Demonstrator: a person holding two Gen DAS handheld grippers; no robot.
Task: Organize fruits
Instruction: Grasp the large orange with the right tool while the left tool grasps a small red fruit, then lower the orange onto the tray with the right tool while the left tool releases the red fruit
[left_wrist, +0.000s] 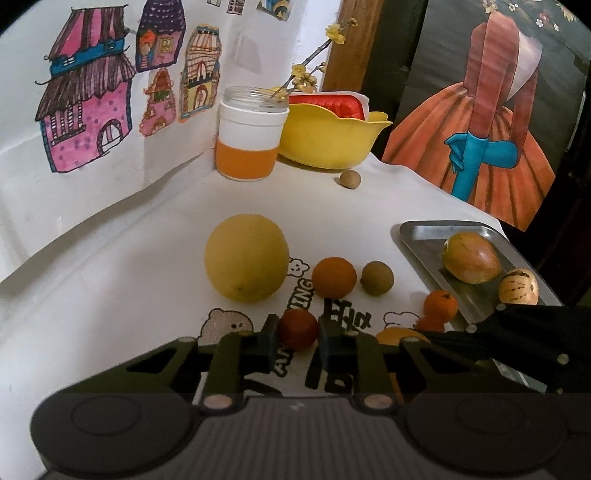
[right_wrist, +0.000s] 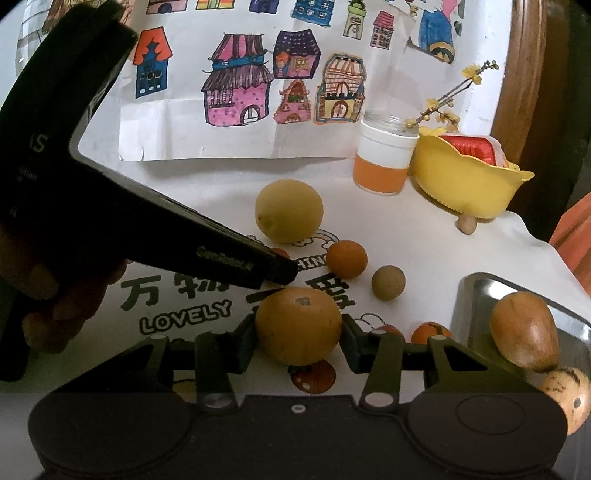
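Holding two fruits on the metal tray (left_wrist: 417, 236), sorting is barely begun: left gripper (left_wrist: 297, 334) straddles a red fruit (left_wrist: 297, 328), right gripper (right_wrist: 297, 334) pinches an orange (right_wrist: 297, 325), several remain loose.

- In the left wrist view the right tool's black body covers the near end of the metal tray (left_wrist: 424, 240) and most of an orange fruit (left_wrist: 397, 336) (only its top shows).
- The striped pale fruit (right_wrist: 567, 397) is cut by the right edge of the right wrist view.
- The left tool's body hides nearly all of a small red fruit (right_wrist: 279, 253).
- Whether either tool's pads touch the fruit between them cannot be told.
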